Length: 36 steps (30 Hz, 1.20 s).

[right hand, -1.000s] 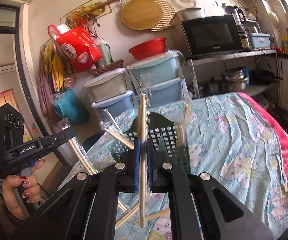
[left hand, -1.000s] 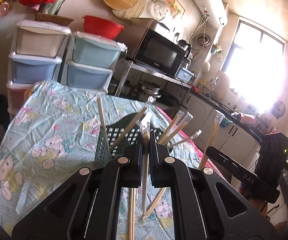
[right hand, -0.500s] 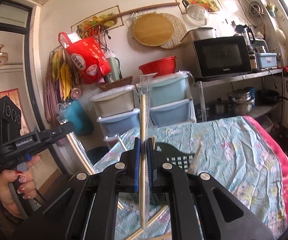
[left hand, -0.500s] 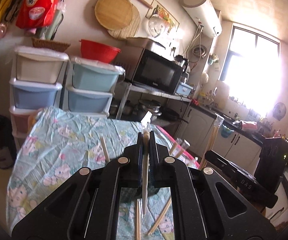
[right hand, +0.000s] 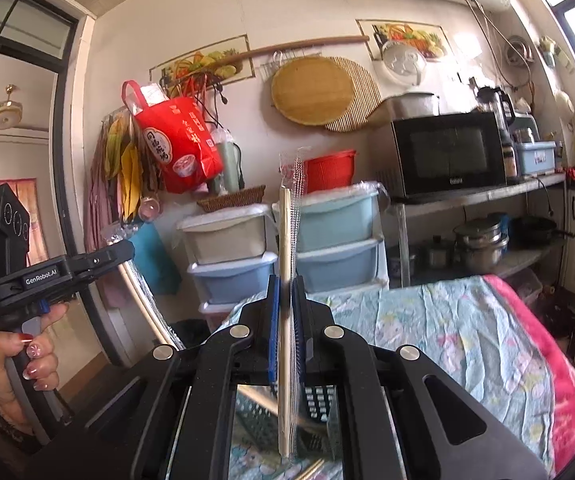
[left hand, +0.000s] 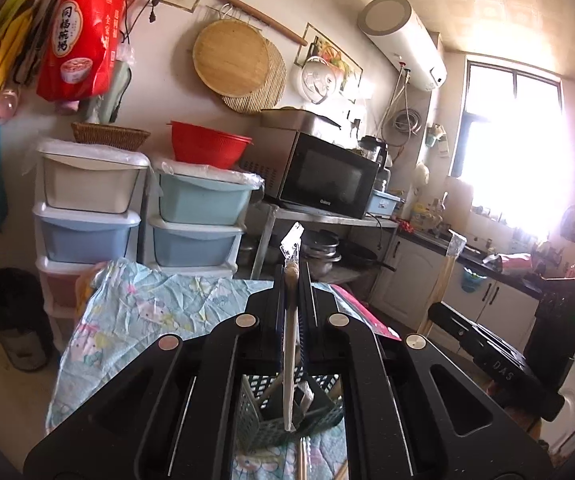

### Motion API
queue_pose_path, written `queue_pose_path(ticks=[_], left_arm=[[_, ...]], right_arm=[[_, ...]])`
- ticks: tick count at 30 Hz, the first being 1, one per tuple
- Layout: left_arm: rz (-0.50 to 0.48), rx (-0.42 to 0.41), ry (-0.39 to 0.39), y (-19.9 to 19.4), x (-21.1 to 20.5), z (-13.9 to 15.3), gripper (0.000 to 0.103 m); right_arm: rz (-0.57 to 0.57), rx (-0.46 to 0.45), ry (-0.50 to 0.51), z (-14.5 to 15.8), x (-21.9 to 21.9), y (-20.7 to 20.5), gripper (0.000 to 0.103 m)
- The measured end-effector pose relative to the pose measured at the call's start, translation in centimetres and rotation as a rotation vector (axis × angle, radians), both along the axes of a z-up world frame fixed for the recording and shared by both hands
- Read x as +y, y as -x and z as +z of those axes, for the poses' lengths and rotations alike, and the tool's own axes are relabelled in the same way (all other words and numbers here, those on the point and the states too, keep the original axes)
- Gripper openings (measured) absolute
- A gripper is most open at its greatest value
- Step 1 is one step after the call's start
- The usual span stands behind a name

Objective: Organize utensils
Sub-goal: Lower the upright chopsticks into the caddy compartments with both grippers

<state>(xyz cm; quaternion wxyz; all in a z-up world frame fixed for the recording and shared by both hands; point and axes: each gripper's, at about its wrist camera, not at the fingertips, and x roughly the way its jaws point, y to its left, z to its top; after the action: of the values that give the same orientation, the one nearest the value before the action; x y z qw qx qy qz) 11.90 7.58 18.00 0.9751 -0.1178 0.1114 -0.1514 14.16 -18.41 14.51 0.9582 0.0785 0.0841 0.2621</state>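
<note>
Each gripper, left gripper [left hand: 292,280] and right gripper [right hand: 286,292], is clamped mid-length on wrapped chopsticks [left hand: 290,344] above the slotted basket [left hand: 263,420], light, stiff, probably slippery in plastic.

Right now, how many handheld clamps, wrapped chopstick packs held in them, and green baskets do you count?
Grippers: 2, left gripper and right gripper, both shut.
Wrapped chopstick packs held: 2, left pack, right pack.
Green mesh basket: 1.
Total: 5.
</note>
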Motion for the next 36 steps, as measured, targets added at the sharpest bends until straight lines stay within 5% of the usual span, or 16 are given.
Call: queue_pose_path(ticks=[15, 36], left_arm=[[0.052, 0.004, -0.007, -3.0, -0.5, -0.6, 0.003], [0.06, 0.077, 0.009, -5.6, -1.6, -6.1, 0.003]], right_arm=[[-0.021, -0.149, 0.016, 2.8, 1.5, -2.4, 0.007], [-0.011, -0.118, 0.072, -3.2, 3.5, -6.8, 0.007]])
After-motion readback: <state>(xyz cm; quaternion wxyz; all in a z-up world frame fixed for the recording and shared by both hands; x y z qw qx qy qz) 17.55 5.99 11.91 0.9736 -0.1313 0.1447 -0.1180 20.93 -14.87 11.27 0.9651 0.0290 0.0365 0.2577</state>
